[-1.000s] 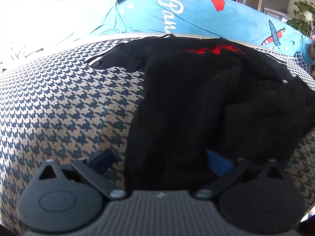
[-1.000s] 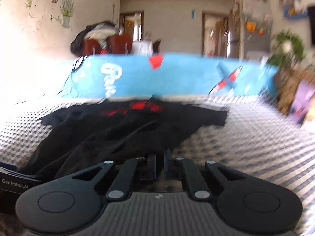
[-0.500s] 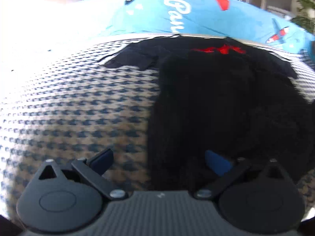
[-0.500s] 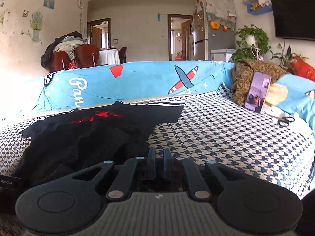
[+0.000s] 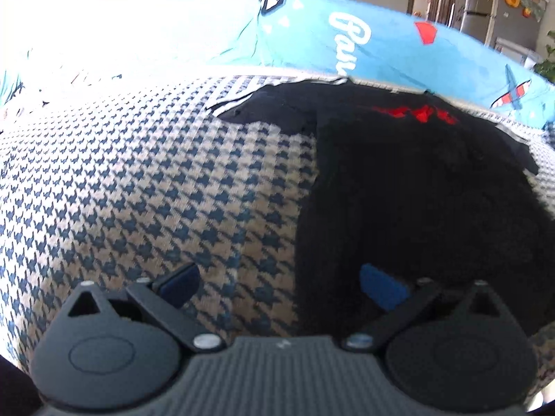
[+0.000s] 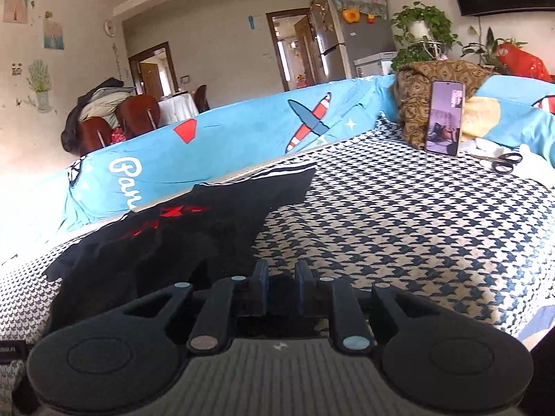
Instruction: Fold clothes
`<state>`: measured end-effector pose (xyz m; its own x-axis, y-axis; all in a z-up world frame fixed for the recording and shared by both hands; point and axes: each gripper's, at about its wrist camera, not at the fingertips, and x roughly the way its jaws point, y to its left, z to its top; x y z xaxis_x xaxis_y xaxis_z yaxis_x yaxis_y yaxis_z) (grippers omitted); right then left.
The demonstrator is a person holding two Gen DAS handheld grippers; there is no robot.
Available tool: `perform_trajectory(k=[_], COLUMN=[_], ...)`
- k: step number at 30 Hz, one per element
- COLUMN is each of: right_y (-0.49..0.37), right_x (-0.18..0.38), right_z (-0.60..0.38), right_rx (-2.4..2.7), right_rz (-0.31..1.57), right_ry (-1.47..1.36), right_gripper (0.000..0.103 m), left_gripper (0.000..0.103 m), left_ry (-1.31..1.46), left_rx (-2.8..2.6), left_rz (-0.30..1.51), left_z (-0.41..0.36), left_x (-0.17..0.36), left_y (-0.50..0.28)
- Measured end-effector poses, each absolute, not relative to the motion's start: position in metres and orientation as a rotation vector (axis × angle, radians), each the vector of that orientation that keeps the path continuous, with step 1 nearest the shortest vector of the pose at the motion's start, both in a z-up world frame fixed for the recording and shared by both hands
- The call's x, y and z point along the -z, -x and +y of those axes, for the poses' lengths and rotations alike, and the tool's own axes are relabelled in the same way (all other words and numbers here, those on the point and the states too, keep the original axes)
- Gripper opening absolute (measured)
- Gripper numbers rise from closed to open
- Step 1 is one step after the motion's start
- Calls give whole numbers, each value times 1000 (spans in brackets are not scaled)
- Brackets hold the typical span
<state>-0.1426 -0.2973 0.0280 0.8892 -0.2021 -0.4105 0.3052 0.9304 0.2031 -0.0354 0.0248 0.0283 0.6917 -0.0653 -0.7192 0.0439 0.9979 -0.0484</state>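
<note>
Since a second ago the right gripper (image 6: 280, 279) has swung off toward the right side of the sofa (image 6: 399, 215), so the phone (image 6: 444, 122) and scissors (image 6: 501, 162) at the far right corner show now. Its fingers sit nearly closed with only a narrow gap, and I can't tell if any cloth is pinched. Left gripper (image 5: 277, 282) has its fingers spread wide, straddling the near left edge of the black t-shirt (image 5: 416, 180), which lies spread near the sofa's back edge.
</note>
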Motion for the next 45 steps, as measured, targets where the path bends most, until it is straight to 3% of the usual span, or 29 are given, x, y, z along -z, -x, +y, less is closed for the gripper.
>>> perform_trajectory(k=[14,20,25,29,35,37,38,41,45], right_y=[118,106,105,107,102,101,101,103,111], right_x=[-18,-1,5,6,14,14,13,10,2], right_z=[-250,-242,-239,-235,-229,-226,-226,-227,-216], right_rx=[-38,-49,-103,-123,-106,-105,-104,-144,-319], right_rz=[456,542,582,584,596,589,591,585,560], right_ry=[-164,-166,-223,-224,-198,-182,-177,-211,-234], right_gripper=[17,32,34,43,43,31,11,6,5], left_gripper=[103,103,103,103,103,103,103,103,103], left_ry=[8,16,12,42,73,71,71,75,81], left_rx=[162,180,163,125,97,91,88,76,66], left_rz=[780,776,765,784,800,800,797,785,766], left_z=[3,-3,-3,7,17,18,19,21,22], left_x=[-40,-43,-44,-41,-37,-36,-36,-39,-42], left_y=[49,50,49,42,38,37,37,37,39])
